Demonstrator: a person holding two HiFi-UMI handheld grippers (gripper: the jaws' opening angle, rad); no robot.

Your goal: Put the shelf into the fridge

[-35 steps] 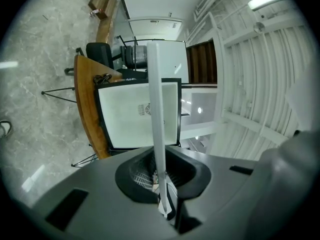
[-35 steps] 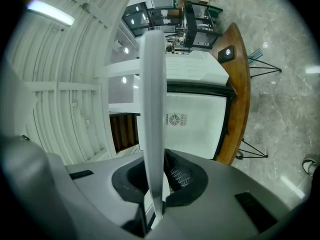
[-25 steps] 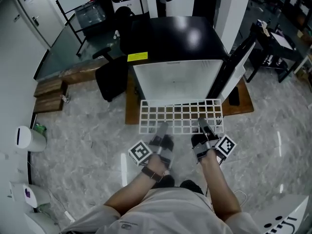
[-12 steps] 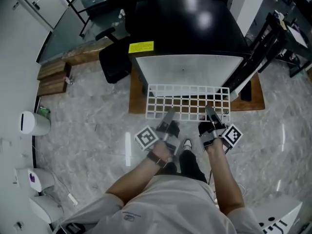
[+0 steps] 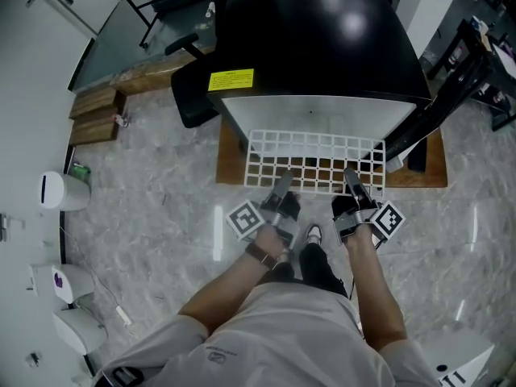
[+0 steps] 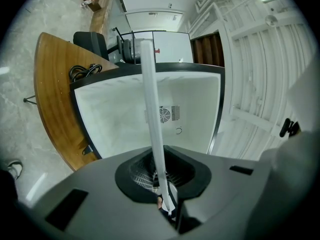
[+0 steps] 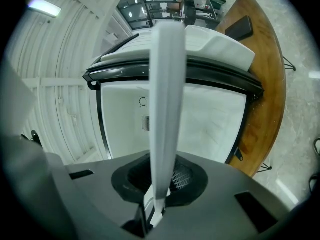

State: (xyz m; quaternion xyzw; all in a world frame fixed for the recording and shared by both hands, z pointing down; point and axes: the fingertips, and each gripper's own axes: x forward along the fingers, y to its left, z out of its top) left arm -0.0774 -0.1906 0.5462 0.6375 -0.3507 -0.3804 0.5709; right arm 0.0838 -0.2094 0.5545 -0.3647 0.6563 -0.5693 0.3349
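Observation:
A white wire shelf [image 5: 316, 161] hangs level in front of the open black fridge [image 5: 314, 47], its far edge at the mouth of the white interior [image 5: 314, 113]. My left gripper [image 5: 282, 189] is shut on the shelf's near edge at the left. My right gripper [image 5: 353, 185] is shut on the same edge at the right. In the left gripper view the shelf [image 6: 152, 114] runs edge-on as a thin white bar toward the fridge's inside [image 6: 165, 114]. The shelf [image 7: 167, 109] also stands edge-on in the right gripper view, before the white cavity [image 7: 200, 119].
The fridge stands on a low wooden platform [image 5: 230, 164]. Its open door [image 5: 435, 111] swings out at the right. A black office chair [image 5: 193, 95] sits left of the fridge. Wooden blocks [image 5: 95, 115] lie at the far left. White bins [image 5: 63, 190] line the left wall.
The person has stepped closer to the fridge. The shelf, held by both grippers, has moved forward until its far edge reaches the fridge opening.

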